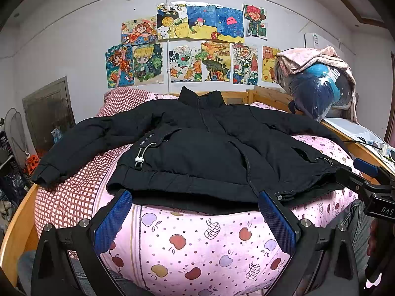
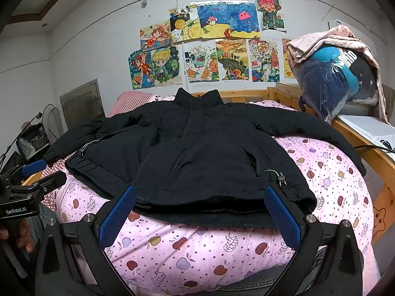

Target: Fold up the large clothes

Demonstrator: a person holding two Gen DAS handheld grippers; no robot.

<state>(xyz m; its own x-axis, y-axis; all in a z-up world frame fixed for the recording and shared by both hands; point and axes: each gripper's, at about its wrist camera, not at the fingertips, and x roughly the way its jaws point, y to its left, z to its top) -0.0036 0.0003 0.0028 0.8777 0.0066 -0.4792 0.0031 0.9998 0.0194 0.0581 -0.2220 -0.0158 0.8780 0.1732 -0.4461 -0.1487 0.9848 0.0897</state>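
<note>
Black jacket [image 1: 197, 148] lay spread flat, front up, on the pink quilt [image 1: 197, 241] of the bed, collar toward the wall. Left tool [image 1: 195, 212] and right tool [image 2: 200, 212] were both spread apart, empty, just short of the hem [image 2: 205, 204].

The left gripper [image 1: 195, 198] is held level with its jaws spread wide. The right gripper [image 2: 200, 193] is held alongside, likewise spread, nothing being gripped.
</note>
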